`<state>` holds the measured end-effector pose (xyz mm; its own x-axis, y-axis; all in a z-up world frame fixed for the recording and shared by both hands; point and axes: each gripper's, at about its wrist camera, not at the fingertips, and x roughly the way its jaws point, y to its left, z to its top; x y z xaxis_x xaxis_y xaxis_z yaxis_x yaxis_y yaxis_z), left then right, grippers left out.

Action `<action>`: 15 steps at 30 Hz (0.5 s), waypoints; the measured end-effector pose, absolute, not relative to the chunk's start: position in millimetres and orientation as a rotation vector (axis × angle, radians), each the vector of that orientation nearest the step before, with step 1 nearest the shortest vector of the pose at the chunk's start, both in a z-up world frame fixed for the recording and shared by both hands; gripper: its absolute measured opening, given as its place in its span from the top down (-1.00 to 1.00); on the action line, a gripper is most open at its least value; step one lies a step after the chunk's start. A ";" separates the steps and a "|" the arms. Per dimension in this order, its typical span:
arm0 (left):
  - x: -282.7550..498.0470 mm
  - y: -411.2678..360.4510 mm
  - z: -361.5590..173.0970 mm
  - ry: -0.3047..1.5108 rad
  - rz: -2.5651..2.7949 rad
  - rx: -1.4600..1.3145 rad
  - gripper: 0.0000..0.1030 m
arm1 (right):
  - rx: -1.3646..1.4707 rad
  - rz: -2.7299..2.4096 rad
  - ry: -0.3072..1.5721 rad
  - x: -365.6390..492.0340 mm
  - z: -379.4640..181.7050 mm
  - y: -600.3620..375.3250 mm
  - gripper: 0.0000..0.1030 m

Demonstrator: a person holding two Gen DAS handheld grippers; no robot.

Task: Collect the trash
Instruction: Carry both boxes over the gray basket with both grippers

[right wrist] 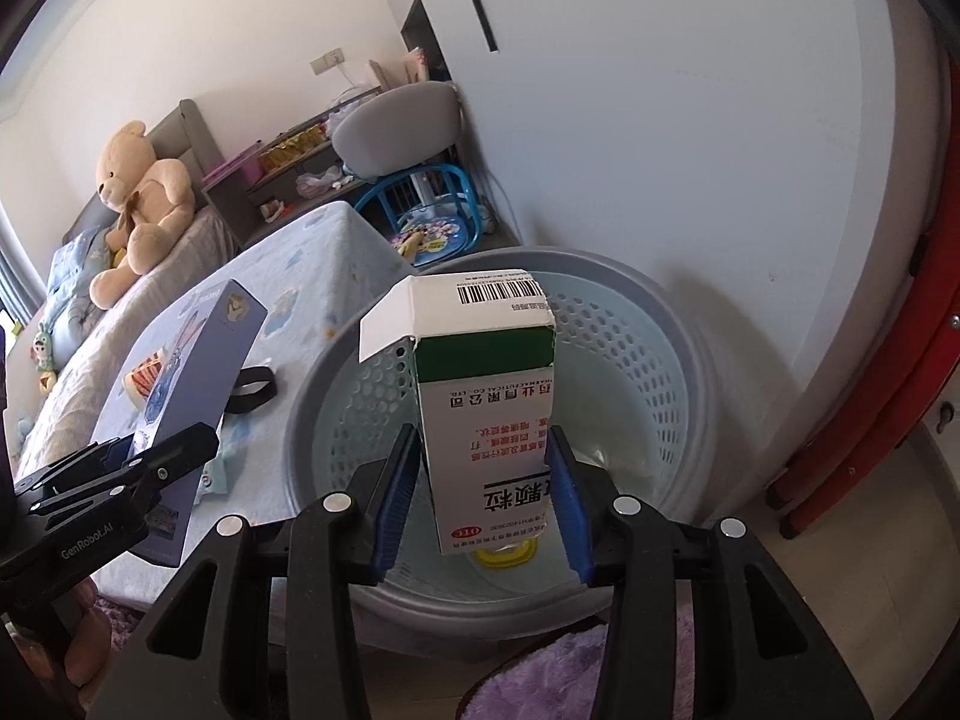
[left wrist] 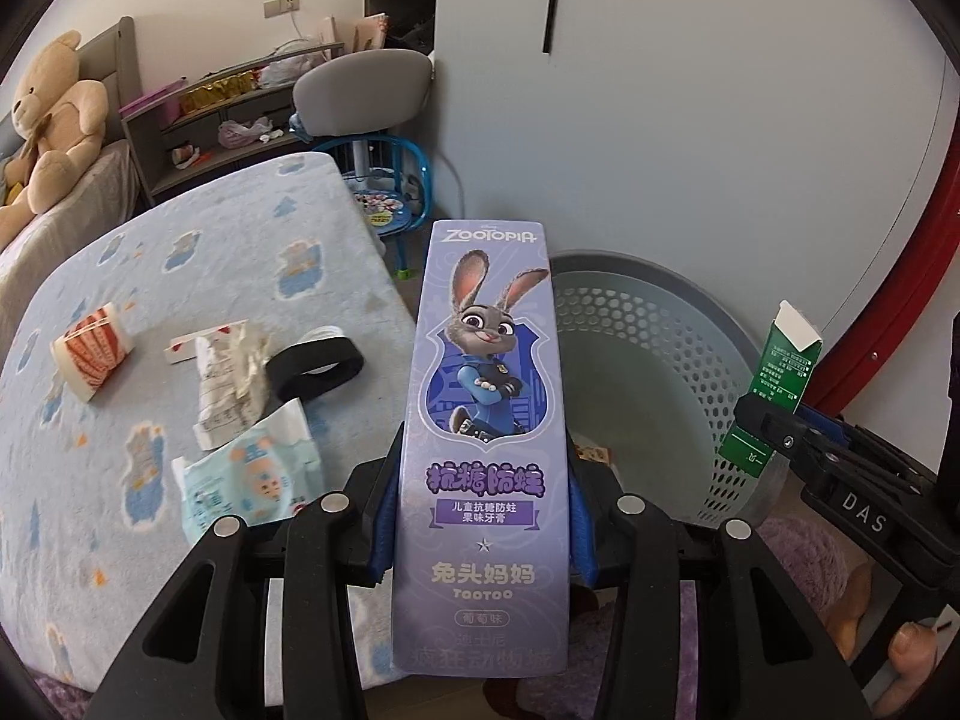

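My left gripper (left wrist: 485, 462) is shut on a tall purple Zootopia toothpaste box (left wrist: 486, 360), held upright at the bed's edge beside the round grey mesh basket (left wrist: 648, 360). Over the basket (right wrist: 636, 348) my right gripper (right wrist: 480, 438) is shut on a green-and-white medicine box (right wrist: 486, 372) whose top flap hangs open. A yellow item (right wrist: 501, 555) lies on the basket's bottom. On the bed lie a red-striped paper cup (left wrist: 90, 354), crumpled wrappers (left wrist: 231, 384), a wet-wipe pack (left wrist: 252, 480) and a black band (left wrist: 315, 369). The right gripper (left wrist: 780, 438) also shows at the right of the left wrist view.
The bed (left wrist: 180, 276) has a blue patterned cover, with a teddy bear (left wrist: 51, 120) at its head. A grey chair (left wrist: 360, 90), a blue stool (left wrist: 390, 204) and a cluttered shelf (left wrist: 228, 114) stand behind. A red frame (right wrist: 870, 396) leans on the wall. A purple rug (right wrist: 570, 672) lies below.
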<state>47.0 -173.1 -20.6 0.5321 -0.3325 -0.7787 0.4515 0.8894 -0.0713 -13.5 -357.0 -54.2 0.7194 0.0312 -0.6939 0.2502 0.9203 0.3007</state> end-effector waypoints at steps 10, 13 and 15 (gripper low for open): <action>66.4 -225.3 -41.3 0.934 -0.519 0.195 0.17 | 0.423 -0.136 0.778 9.5 -70.6 -383.3 0.16; 70.2 -231.5 -44.1 0.937 -0.522 0.198 0.17 | 0.418 -0.141 0.786 14.4 -73.9 -386.0 0.14; 74.2 -233.6 -44.8 0.938 -0.521 0.194 0.17 | 0.426 -0.141 0.785 15.8 -75.4 -388.8 0.12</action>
